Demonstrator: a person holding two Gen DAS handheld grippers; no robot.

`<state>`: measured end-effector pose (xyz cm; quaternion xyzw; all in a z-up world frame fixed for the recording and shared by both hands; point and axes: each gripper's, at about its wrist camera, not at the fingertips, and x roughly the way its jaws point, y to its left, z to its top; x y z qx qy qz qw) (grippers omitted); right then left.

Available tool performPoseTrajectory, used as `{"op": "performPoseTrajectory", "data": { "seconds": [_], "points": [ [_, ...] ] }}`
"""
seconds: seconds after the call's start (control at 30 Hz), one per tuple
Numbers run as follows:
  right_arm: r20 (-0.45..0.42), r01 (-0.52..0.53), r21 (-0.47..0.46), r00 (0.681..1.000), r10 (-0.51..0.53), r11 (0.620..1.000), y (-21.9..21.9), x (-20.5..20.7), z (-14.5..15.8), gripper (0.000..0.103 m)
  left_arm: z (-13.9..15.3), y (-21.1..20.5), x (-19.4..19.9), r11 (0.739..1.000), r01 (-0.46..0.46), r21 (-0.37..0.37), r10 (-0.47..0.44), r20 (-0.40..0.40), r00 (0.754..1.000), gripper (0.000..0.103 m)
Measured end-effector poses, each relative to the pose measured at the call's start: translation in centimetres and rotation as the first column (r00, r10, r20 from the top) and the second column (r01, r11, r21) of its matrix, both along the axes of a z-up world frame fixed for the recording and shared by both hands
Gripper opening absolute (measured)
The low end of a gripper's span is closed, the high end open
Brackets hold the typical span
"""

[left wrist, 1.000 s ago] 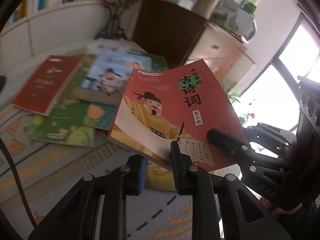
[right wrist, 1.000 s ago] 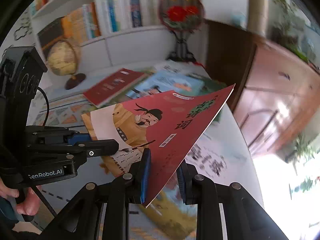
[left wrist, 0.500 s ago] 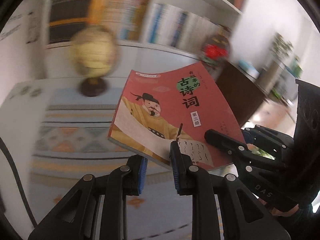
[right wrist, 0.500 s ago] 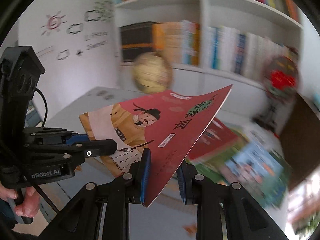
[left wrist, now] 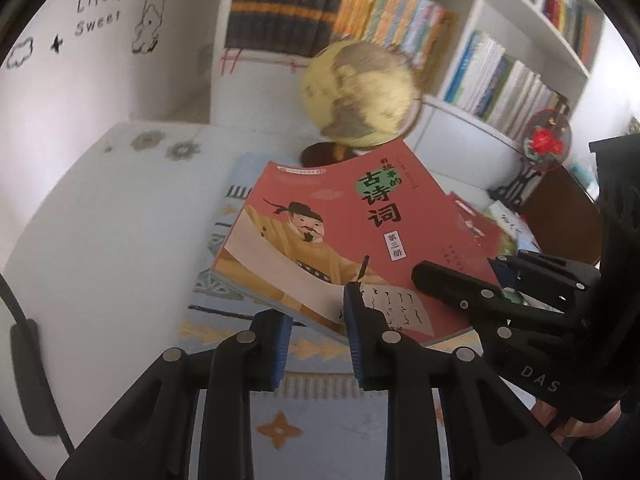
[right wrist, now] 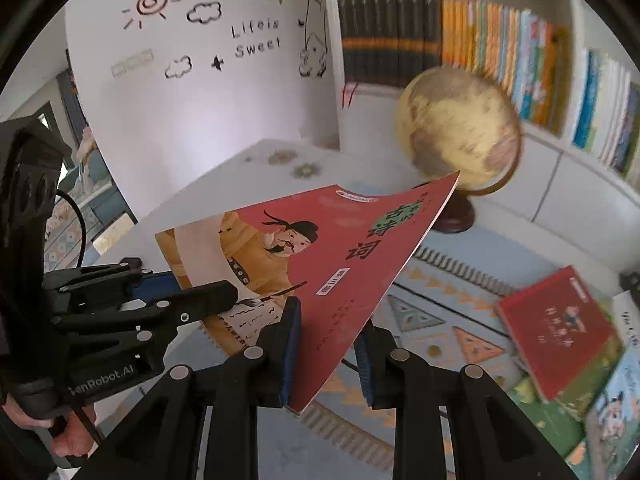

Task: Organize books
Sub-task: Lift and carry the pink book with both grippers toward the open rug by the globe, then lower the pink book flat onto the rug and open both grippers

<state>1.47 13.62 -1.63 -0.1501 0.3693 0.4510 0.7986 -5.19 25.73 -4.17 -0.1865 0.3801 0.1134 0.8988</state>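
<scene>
A red book with a drawn man in yellow robes (left wrist: 332, 240) is held in the air above the table by both grippers. My left gripper (left wrist: 316, 344) is shut on its near edge. My right gripper (right wrist: 328, 344) is shut on its other lower corner, and the book also shows in the right wrist view (right wrist: 320, 264). The right gripper's fingers (left wrist: 452, 284) show in the left wrist view, and the left gripper's fingers (right wrist: 192, 304) show in the right wrist view. Several more books (right wrist: 560, 328) lie flat on the table at the right.
A globe on a dark stand (right wrist: 460, 136) stands on the table behind the held book, also in the left wrist view (left wrist: 360, 96). Shelves full of books (left wrist: 500, 68) line the wall. A patterned runner (left wrist: 320, 420) covers the white table (left wrist: 100, 240). A red flower ornament (left wrist: 546, 144) stands right.
Both grippers have swung left together with the red book held between them. The view went from the pile of books and cabinet to the globe, the shelves and the left wall.
</scene>
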Motion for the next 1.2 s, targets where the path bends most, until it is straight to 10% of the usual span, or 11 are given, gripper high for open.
{"op": "performPoseTrajectory", "data": {
  "seconds": [0.9,1.03,1.2],
  "points": [
    [-0.327,-0.007,-0.119,0.945,-0.033,0.993,5.2,1.6,-12.0,0.028,-10.5,3.8,-2.3,0.988,-0.001,-0.152,-0.031,-0.207,0.978,0.033],
    [-0.335,0.002,-0.207,0.939,-0.073,0.978,5.0,1.4,-13.5,0.051,-12.1,3.4,-3.8,0.981,0.031,-0.191,-0.084,-0.276,0.957,0.034],
    [-0.388,0.071,-0.178,0.912,-0.136,0.982,1.3,0.7,-13.2,0.051,-12.2,1.3,-6.8,0.979,0.087,-0.182,-0.143,-0.319,0.937,0.034]
  ]
}}
